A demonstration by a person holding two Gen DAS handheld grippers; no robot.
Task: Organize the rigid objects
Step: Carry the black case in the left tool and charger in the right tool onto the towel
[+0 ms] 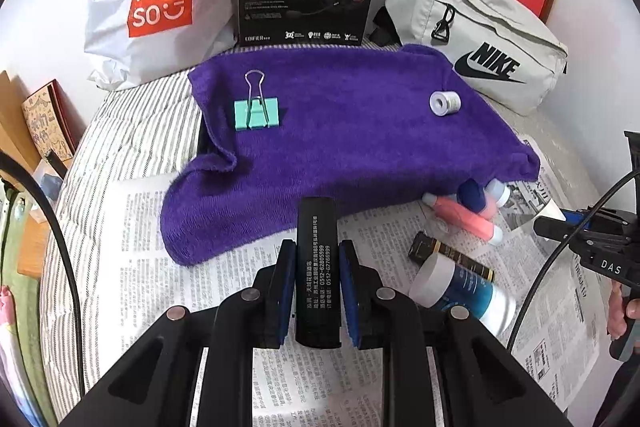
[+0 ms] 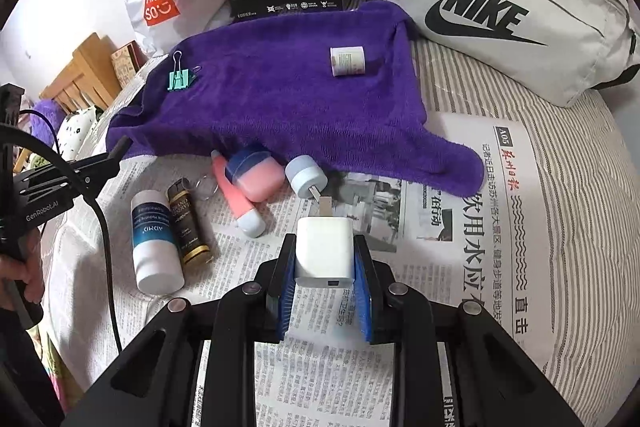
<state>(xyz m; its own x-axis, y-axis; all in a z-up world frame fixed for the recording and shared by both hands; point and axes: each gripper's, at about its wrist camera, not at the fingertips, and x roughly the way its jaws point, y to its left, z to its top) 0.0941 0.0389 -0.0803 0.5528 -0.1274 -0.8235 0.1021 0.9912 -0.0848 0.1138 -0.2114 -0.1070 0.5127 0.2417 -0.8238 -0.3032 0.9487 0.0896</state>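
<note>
Two claws (image 1: 317, 267) (image 2: 325, 259), each loaded

A white painted wall (image 1: 592, 19) fills the 12 o'clock side. Below it spreads a grey-and-white striped bed cover (image 2: 520, 99). At 9 o'clock stands a light wooden slatted bed frame (image 2: 86, 75). Soft, even daylight falls throughout.

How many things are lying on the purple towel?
2. A mint binder clip lies near the purple towel's left end, and a small white jar lies on its side toward the right end.
</note>
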